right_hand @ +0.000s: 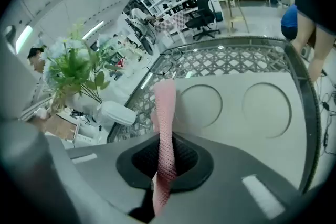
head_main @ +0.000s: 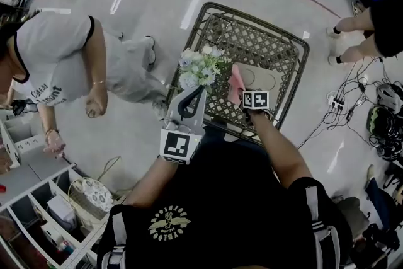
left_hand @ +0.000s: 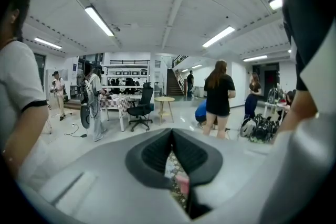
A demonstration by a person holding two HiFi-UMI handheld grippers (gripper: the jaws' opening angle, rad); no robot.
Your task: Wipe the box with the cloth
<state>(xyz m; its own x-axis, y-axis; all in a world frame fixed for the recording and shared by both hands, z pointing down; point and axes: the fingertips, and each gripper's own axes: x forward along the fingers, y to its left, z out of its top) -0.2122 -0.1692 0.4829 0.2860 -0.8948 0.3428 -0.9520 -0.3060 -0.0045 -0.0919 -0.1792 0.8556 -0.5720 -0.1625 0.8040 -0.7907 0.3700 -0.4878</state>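
A flat beige box [head_main: 261,80] with two round marks lies on a dark lattice table [head_main: 301,66]. My right gripper [head_main: 244,95] hovers at the box's near left edge, shut on a pink cloth [head_main: 237,85] that stands up from its jaws. In the right gripper view the cloth [right_hand: 165,123] rises from the right gripper [right_hand: 165,159], with the box [right_hand: 236,107] just beyond it. My left gripper [head_main: 195,92] is held above the table's near left edge, close to the flowers and off the box. In its own view the left gripper [left_hand: 172,135] is shut on nothing and faces out into the room.
A white vase of pale flowers [head_main: 200,67] stands on the table left of the box; the vase [right_hand: 115,113] also shows in the right gripper view. A person in grey [head_main: 56,60] stands at the left, another person [head_main: 378,9] at the far right. Cables [head_main: 343,104] and white shelves [head_main: 44,211] are on the floor.
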